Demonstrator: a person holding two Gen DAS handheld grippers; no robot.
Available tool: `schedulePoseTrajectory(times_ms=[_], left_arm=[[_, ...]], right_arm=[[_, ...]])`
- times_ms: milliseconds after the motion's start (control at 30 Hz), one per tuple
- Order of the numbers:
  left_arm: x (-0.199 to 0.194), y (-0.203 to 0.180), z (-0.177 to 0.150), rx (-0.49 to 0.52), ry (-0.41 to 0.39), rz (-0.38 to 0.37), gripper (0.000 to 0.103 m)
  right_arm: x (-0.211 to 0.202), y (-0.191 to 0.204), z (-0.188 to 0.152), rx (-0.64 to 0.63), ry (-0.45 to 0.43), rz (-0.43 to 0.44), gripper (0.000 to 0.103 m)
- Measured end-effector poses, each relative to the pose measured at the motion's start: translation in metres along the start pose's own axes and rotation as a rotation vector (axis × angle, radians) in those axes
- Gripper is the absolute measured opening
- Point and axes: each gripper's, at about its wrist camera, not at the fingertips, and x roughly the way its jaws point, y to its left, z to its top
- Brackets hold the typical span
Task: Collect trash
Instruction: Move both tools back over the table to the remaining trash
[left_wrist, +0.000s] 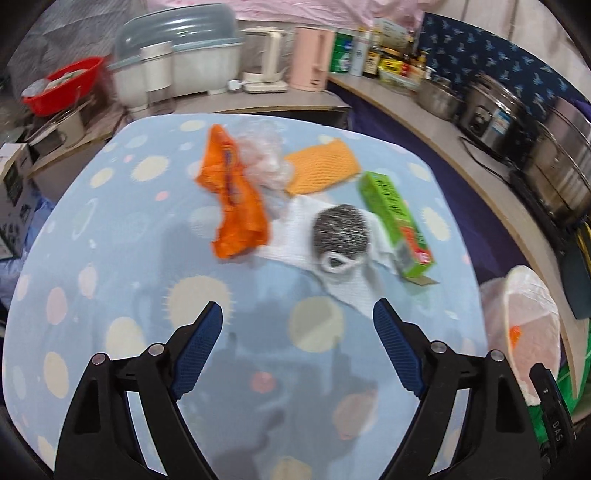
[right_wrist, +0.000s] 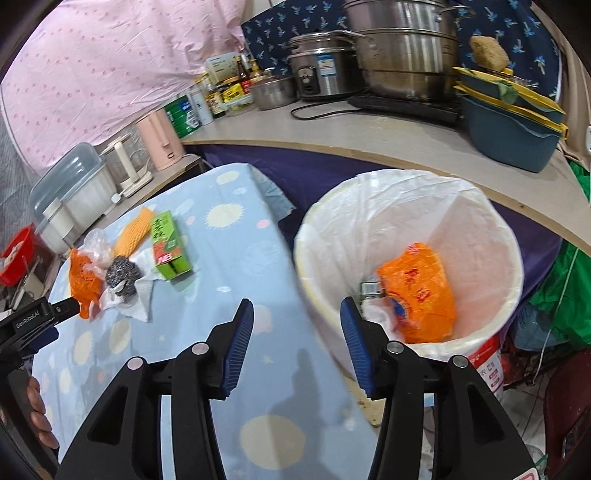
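Left hand-held gripper (left_wrist: 297, 321) hovers over desk (left_wrist: 110, 258) near edge, jaws spread wide, empty. Right hand-held gripper (right_wrist: 297, 319) above desk right edge beside lined bin (right_wrist: 369, 206), spread, empty. Orange wrapper (left_wrist: 236, 195), steel scourer (left_wrist: 340, 230), green box (left_wrist: 395, 218) mid-desk; orange bag (right_wrist: 419, 291) inside bin.

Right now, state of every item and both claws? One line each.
left claw: open, empty, above the table
right claw: open, empty, near the bin
trash bin: lined, holds an orange bag
orange wrapper: crumpled, on table
steel scourer: resting on white paper towel
green box: lying flat, end flap open
clear plastic: crumpled
orange foam net: lying flat
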Motion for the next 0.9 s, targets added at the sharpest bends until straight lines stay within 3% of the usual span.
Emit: schedulePoseTrajectory(times_ms=[300,767,867,900], left_arm=[[0.014,0.046,0.014,-0.037,-0.006,0.044,0.081],[0.056,0.044,0.049,-0.020,0.000,0.022,0.086],[0.063,0.045,0.052,-0.023,0.009,0.004,0.082],[0.065,0.046,0.052,-0.020,0.017,-0.006,0.075]], right_arm=[[0.028,0.059,-0.003,-0.079,0.042,0.058,0.055],[0.068,0.126,-0.001,-0.159,0.088,0.116,0.057],[0.075,0.134,0.001,-0.162,0.091,0.122,0.062],[0.077,0.137,0.002,-0.163,0.091,0.125,0.063]])
